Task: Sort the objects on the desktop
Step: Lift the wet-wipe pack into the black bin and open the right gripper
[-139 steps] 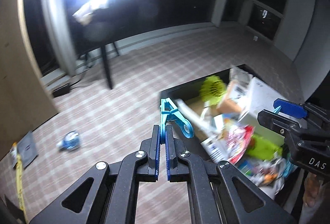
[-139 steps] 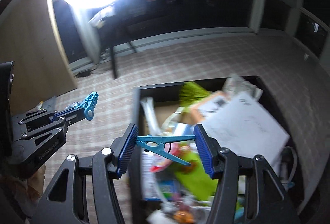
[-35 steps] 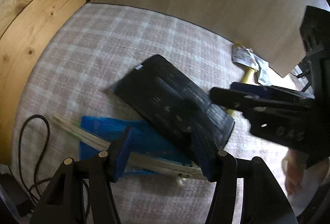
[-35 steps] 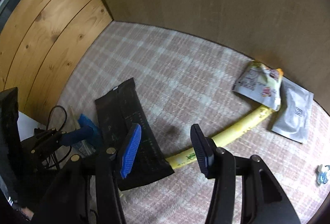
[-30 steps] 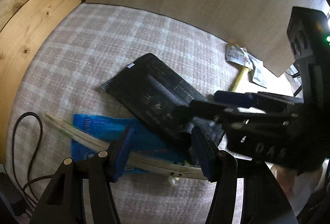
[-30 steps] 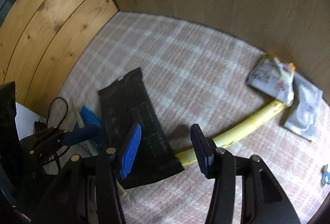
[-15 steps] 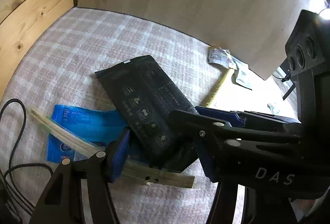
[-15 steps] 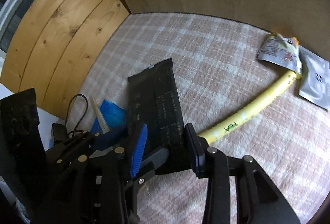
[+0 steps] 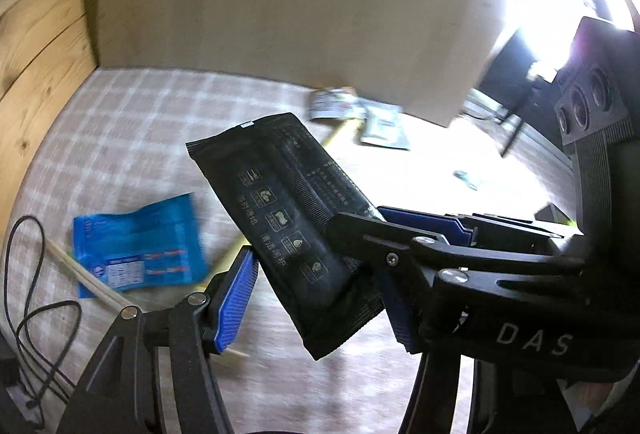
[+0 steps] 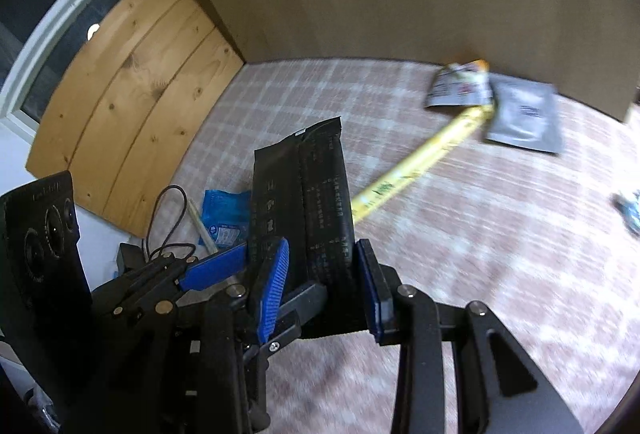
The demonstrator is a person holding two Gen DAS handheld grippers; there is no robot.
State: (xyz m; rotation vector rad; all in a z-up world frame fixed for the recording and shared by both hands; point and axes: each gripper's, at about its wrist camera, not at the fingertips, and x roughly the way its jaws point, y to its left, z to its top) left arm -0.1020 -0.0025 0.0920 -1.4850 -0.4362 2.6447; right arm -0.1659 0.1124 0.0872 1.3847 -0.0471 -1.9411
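A long black packet (image 10: 304,190) with white print is lifted off the checked cloth. My right gripper (image 10: 322,278) is shut on its near end and holds it up at a slant. In the left wrist view the same black packet (image 9: 280,202) crosses between the fingers of my left gripper (image 9: 316,294), which is open and stands around the packet's lower end. The right gripper's black body (image 9: 500,274) reaches in from the right there.
A blue packet (image 9: 136,246) and pale chopsticks (image 9: 88,282) lie on the cloth at left, next to a black cable (image 9: 36,314). A yellow strip (image 10: 424,162), a printed pouch (image 10: 456,86) and a grey pouch (image 10: 524,118) lie near the brown back wall. Wooden boards stand at left.
My right gripper has closed on the black packet and lifted it off the cloth, away from the blue packet and chopsticks. The left gripper has stayed open around it.
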